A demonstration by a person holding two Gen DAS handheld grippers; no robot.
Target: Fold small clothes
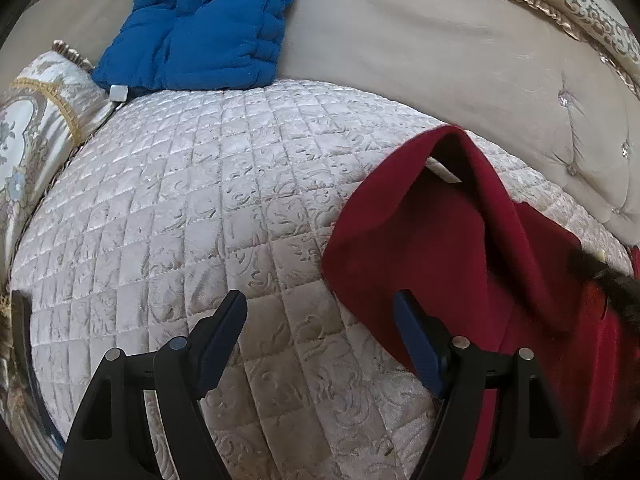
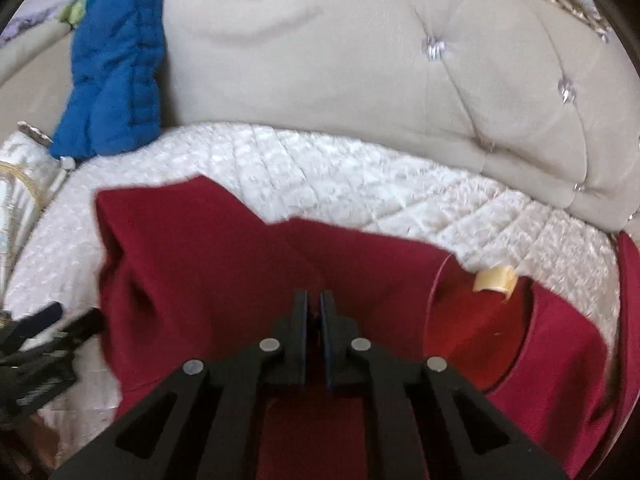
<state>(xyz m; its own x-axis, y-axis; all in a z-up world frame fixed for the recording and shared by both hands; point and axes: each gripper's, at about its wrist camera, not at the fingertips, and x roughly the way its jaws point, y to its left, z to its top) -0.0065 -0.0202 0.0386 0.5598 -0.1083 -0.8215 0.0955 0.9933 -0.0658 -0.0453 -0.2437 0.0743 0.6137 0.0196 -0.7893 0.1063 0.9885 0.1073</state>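
Red garment [image 2: 224, 256]: dark red knit top, lying on the quilted seat cover [image 1: 192, 200] of the sofa, toward the cover's right side and close to the tufted backrest [image 2: 320, 64]. One part is lifted and draped over itself, so it sits in a loose hump rather than flat.
Neck opening [image 2: 480, 320]: faces up on the garment's right half, with a cream label [image 2: 494, 279] at its far rim.
Right gripper [image 2: 314, 304]: jaws pressed together with red fabric pinched between them, right over the middle of the garment. That view's a bit blurry, fwiw.
Left gripper [image 1: 320, 304]: jaws spread wide, nothing between them, hovering over the bare quilted cover just left of the garment. Its right finger [image 1: 416, 344] sits right at the garment's left edge; can't tell if it actually touches.
Blue padded jacket [image 1: 204, 24]: propped against the backrest, well to the left of the red garment.
Ornate cushion [image 1: 36, 128]: at the cover's left end, just below the blue jacket.
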